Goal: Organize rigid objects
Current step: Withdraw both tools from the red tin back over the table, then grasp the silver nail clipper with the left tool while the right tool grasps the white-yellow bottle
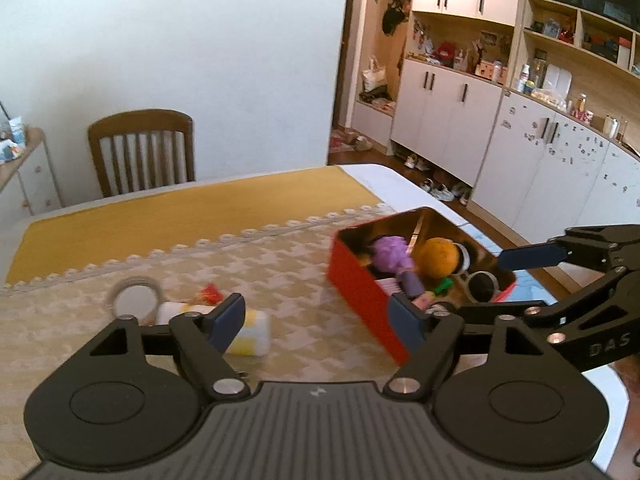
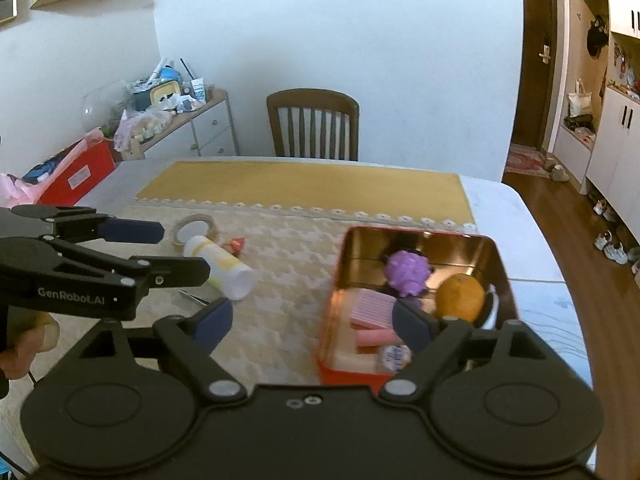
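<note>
A red tin point(image 1: 360, 288) point(image 2: 496, 256) with a gold inside stands on the table and holds a purple toy point(image 1: 390, 254) point(image 2: 406, 272), an orange ball point(image 1: 438, 258) point(image 2: 460, 298), a pink ridged block point(image 2: 372, 310) and other small items. A white and yellow bottle point(image 1: 250, 332) point(image 2: 218, 264) lies on its side to the left, next to a tape roll point(image 1: 134, 294) point(image 2: 196, 228) and a small red wrapper point(image 1: 210, 292) point(image 2: 236, 244). My left gripper point(image 1: 318, 320) point(image 2: 176, 248) is open and empty between bottle and tin. My right gripper point(image 2: 312, 320) point(image 1: 496, 280) is open and empty at the tin's near edge.
The table carries a beige patterned cloth point(image 2: 280, 280) and a yellow runner point(image 1: 160, 216) farther back. A wooden chair point(image 2: 314, 124) stands at the far side. A cluttered sideboard point(image 2: 184, 120) is at left, white cabinets point(image 1: 500, 128) at right.
</note>
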Tool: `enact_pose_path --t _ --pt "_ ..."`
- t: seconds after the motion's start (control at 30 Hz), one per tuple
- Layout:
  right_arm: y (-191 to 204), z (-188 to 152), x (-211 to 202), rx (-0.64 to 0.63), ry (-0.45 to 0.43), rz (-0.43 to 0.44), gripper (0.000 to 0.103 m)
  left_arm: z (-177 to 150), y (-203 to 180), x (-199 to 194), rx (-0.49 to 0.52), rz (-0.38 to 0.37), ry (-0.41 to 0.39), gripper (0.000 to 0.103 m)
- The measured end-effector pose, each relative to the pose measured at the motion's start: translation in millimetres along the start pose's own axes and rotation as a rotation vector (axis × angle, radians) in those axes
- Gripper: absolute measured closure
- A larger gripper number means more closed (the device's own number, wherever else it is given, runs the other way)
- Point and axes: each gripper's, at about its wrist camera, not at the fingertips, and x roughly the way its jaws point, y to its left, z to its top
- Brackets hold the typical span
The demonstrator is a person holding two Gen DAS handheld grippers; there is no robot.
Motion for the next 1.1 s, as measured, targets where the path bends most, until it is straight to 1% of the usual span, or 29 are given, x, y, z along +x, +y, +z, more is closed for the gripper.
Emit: enact_pose_path --t 0.07,0.13,0.17,0.3,0.4,0.63,0.73,0.9,1.1 --pt "10.3 0.8 2.6 -0.010 -0.006 0.001 0.008 -3.0 10.9 -2.0 -0.005 0.010 0.000 0.023" --pt "19.8 2.0 5.7 -0.014 -0.011 0.006 0.002 -5.3 22.5 -2.8 -0.014 0.020 -0.002 0.023" --pt "23.6 2.5 7.4 -0.016 -0.012 0.010 0.001 -6.8 28.9 -2.9 -0.019 0.029 -0.004 0.022" --pt "40.2 4.4 18.1 -0.023 -0.008 0.024 0.000 -10.5 52.9 -0.1 -0.043 0.057 -0.001 0.021" --pt "51.6 8.6 29.8 -0.050 0.003 0.014 0.000 -17.1 69.8 2.8 -0.055 0.074 0.001 0.021" --pt "63.3 19.6 59.9 -0.058 0.037 0.001 0.000 -40.8 96.1 18.8 -0.063 0.110 0.053 0.021" --pt "69.2 24.1 74.3 -0.082 0.056 0.001 0.000 -48.5 100.9 25.0 -0.055 0.116 0.060 0.021" --pt "76.7 33.8 100.5 -0.142 0.085 0.004 0.000 -59.9 97.1 38.0 -0.014 0.131 0.073 0.021" --pt "82.5 41.7 129.6 -0.208 0.133 0.032 0.000 -69.2 88.8 57.2 -0.028 0.130 0.096 0.021"
